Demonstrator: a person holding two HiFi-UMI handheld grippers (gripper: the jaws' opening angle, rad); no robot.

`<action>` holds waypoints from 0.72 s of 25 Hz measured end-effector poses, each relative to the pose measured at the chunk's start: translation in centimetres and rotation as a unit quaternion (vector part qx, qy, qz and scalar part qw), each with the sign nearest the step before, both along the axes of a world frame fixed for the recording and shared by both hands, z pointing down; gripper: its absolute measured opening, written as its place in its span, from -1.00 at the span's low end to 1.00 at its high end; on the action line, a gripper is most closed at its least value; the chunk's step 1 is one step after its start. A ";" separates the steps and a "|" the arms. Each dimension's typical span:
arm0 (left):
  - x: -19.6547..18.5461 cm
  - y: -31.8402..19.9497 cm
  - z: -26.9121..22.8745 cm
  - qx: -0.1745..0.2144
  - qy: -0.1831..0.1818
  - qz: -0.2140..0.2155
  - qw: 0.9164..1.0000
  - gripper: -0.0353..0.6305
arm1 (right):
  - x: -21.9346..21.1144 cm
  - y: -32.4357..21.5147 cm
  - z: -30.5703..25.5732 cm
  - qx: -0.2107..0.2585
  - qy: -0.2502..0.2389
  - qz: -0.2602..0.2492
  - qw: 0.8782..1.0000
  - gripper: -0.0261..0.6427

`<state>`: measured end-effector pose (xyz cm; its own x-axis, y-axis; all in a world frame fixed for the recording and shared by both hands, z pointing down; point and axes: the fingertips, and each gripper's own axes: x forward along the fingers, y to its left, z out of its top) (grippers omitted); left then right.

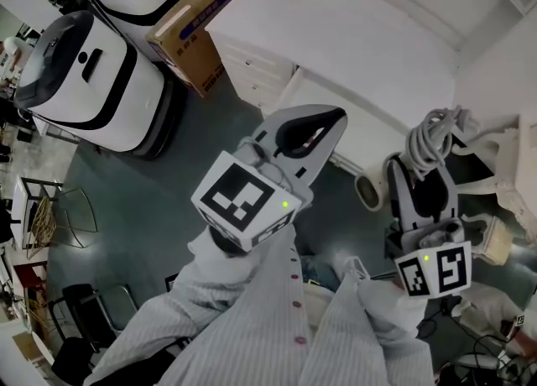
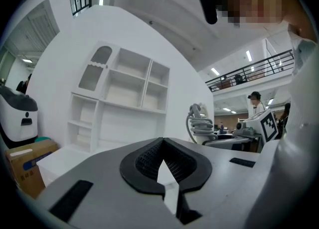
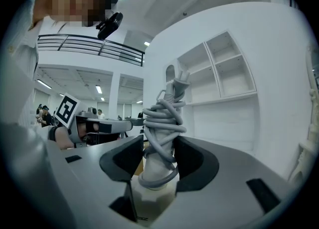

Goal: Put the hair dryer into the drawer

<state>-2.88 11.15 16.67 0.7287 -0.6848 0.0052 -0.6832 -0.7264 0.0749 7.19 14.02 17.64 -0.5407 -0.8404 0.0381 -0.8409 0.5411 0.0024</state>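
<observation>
My right gripper (image 3: 158,159) clamps hair dryer (image 3: 160,123), axis along jaws; left gripper (image 2: 162,143) closed, empty, looks nearer the cabinet (image 1: 252,74) front.

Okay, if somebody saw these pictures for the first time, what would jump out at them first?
Most likely the hair dryer, its grey cord wound thickly round the handle, clamped between the jaws of the right gripper. Next, the left gripper, jaws shut on nothing, facing the white shelf unit. In the head view, two bulky white machines stand at upper left.
</observation>
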 end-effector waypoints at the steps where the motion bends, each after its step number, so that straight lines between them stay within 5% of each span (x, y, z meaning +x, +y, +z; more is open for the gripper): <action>1: -0.5 -0.5 0.1 0.000 -0.001 0.002 1.000 -0.87 | -0.4 -0.5 0.0 0.000 0.000 0.004 1.000 -0.35; 18: -2.9 -7.6 2.3 -0.015 -0.005 0.032 0.999 -0.87 | -1.3 -7.7 2.0 -0.030 -0.001 0.053 0.998 -0.35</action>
